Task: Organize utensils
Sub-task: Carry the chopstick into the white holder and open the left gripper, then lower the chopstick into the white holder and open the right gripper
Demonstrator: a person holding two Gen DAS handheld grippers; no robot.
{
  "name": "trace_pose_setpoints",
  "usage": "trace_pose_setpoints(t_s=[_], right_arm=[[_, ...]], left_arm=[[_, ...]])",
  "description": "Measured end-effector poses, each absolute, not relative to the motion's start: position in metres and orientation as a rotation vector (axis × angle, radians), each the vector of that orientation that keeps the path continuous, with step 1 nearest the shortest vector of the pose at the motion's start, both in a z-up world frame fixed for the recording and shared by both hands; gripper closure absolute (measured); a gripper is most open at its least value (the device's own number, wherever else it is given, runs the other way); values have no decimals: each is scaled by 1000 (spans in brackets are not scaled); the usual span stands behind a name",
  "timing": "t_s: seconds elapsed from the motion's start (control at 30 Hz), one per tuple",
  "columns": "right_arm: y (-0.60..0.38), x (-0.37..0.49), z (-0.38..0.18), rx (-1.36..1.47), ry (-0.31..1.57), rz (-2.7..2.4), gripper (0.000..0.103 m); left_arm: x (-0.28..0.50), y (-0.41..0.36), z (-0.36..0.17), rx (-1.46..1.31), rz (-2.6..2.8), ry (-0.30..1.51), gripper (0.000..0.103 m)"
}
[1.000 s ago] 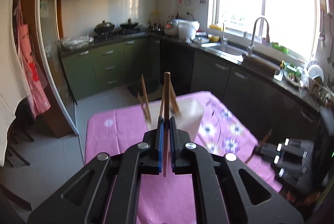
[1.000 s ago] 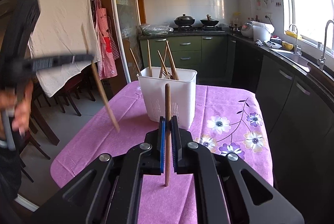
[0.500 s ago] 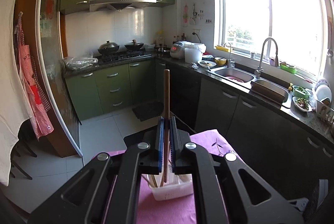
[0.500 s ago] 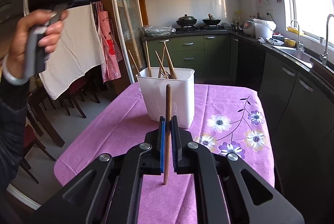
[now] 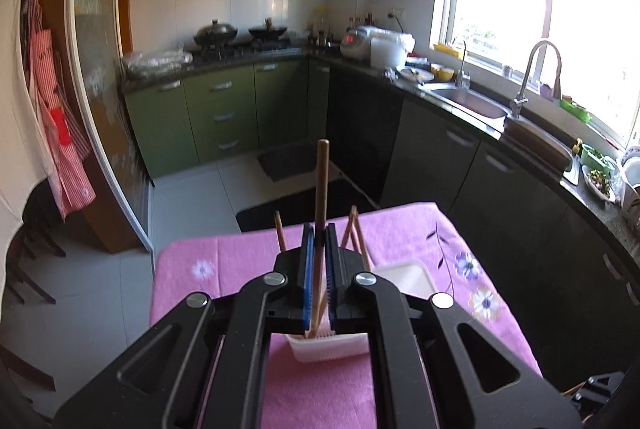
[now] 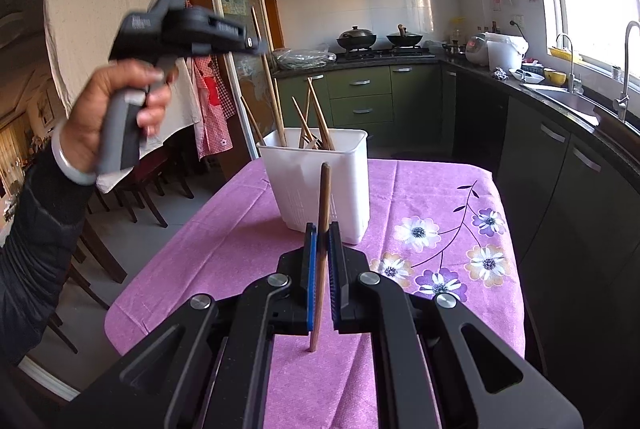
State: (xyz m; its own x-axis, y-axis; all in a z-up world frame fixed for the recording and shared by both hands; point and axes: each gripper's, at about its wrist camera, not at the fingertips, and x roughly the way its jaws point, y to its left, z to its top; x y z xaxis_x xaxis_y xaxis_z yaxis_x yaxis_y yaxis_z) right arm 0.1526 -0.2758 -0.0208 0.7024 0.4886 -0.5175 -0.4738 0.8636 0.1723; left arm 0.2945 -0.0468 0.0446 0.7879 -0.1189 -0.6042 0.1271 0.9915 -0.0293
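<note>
I take the white bin [image 6: 320,185] as my landmark: a tall, straight-walled plastic tub with fine slots near its base, standing on the tabletop [image 6: 224,249], which is covered in a pink cloth of soft weave printed with purple and cream flowers.

My left gripper [image 5: 319,233] hangs just above the bin, looking down past its near rim [image 5: 328,343]. Its fingers [image 5: 307,269], black with blue ribbed pads, are pressed together on a slim round wooden chopstick [image 5: 321,189], held nearly upright, the lower tip at the bin's mouth. In the right wrist view the same gripper [image 6: 256,47] shows up and to the left of the bin, gripped by a hand [image 6: 116,109] in a dark sleeve with a pale bangle at the wrist; the chopstick [image 6: 266,77] slants down from it into the bin.

My right gripper [image 6: 323,229] sits nearer to me than the bin, low over the cloth. Its fingers [image 6: 311,269] pinch a second chopstick [image 6: 322,249], darker brown, smooth and tapering, standing close to upright with its thin end just above the cloth.

Inside the bin several more chopsticks [image 6: 316,121] lean at odd angles, splayed against the walls, their ends rising past the rim.
</note>
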Motion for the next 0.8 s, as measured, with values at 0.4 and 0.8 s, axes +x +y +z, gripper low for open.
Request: trace_pose_setpoints(t_s=[0.4,0.8], right_arm=[[-265,178,13,25,561,571,97],[-252,239,130,62,347,509,97]], left_arm=[[186,-27,36,26,-140,477,24],[95,0,-24,40,-13,476,10]])
